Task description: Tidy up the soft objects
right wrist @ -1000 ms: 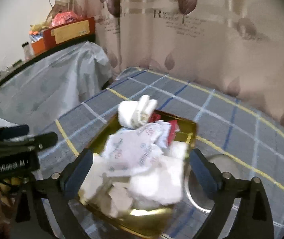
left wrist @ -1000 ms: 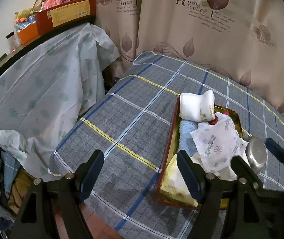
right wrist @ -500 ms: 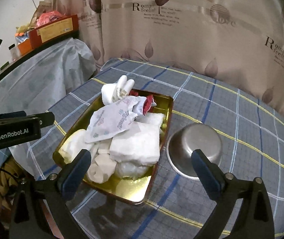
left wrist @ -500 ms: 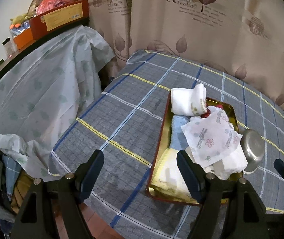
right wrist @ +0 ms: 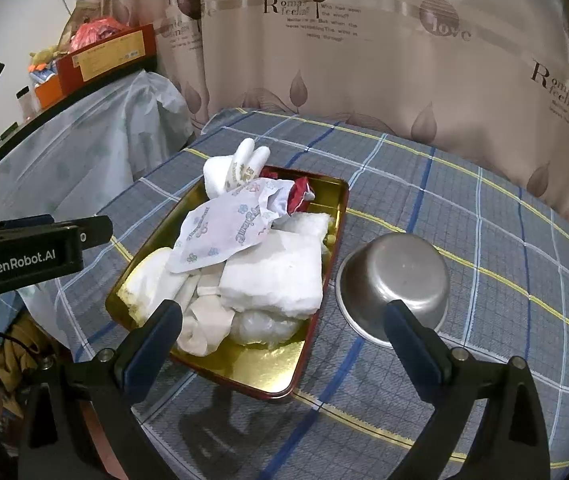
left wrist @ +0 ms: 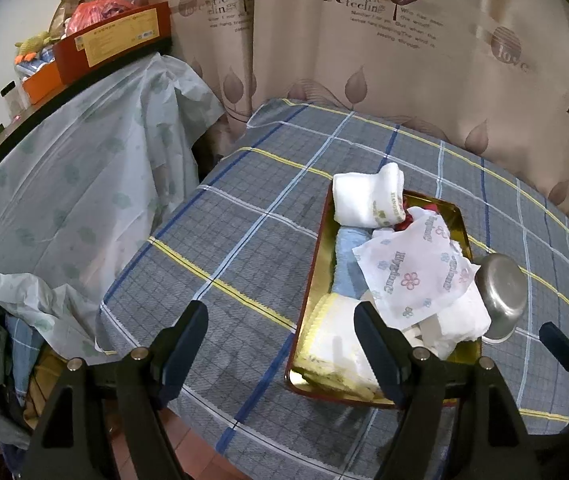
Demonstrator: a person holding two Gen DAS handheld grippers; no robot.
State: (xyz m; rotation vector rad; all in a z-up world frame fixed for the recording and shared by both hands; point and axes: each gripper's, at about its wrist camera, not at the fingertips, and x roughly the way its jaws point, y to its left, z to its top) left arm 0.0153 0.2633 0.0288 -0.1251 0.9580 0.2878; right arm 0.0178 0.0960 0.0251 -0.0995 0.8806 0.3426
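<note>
My desk (left wrist: 244,216) wears a grey plaid cloth under a gold tray (right wrist: 268,372) heaped with soft things: a folded white towel (right wrist: 276,276), a flower-printed wrapper (right wrist: 228,232), a rolled white sock (left wrist: 368,200) at the far end. An upturned steel bowl (right wrist: 396,280) sits just beside the tray. My left tool (left wrist: 282,344) and right tool (right wrist: 284,336) both hover wide apart, holding nothing.
</note>
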